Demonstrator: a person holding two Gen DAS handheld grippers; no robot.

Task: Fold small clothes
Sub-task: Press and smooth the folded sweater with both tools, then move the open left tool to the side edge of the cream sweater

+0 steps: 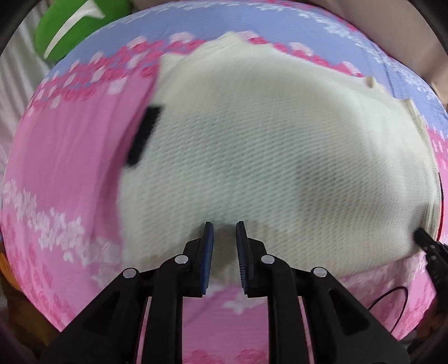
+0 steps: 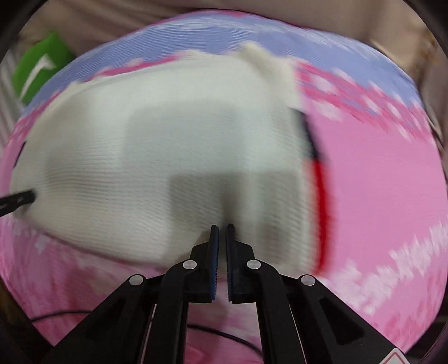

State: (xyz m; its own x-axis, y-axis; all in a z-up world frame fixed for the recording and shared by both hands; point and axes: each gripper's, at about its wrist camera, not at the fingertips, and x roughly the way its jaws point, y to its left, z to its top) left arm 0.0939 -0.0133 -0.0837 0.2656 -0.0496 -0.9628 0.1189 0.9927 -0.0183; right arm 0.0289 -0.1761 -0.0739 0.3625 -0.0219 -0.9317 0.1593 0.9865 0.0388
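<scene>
On pink-and-lilac floral bedspread [image 1: 70,173], cream knit garment [image 1: 266,156]; left tool [image 1: 224,226] slightly parted, right tool [image 2: 222,228] closed, empty.

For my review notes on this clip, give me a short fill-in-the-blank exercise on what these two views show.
1. The cream knitted garment lies on a bedsheet that is mostly ____ in colour.
2. At the sheet's far corner sits a ____ cushion with a white stripe.
3. The garment's side trim is black and ____.

Missing words: pink; green; red
</scene>
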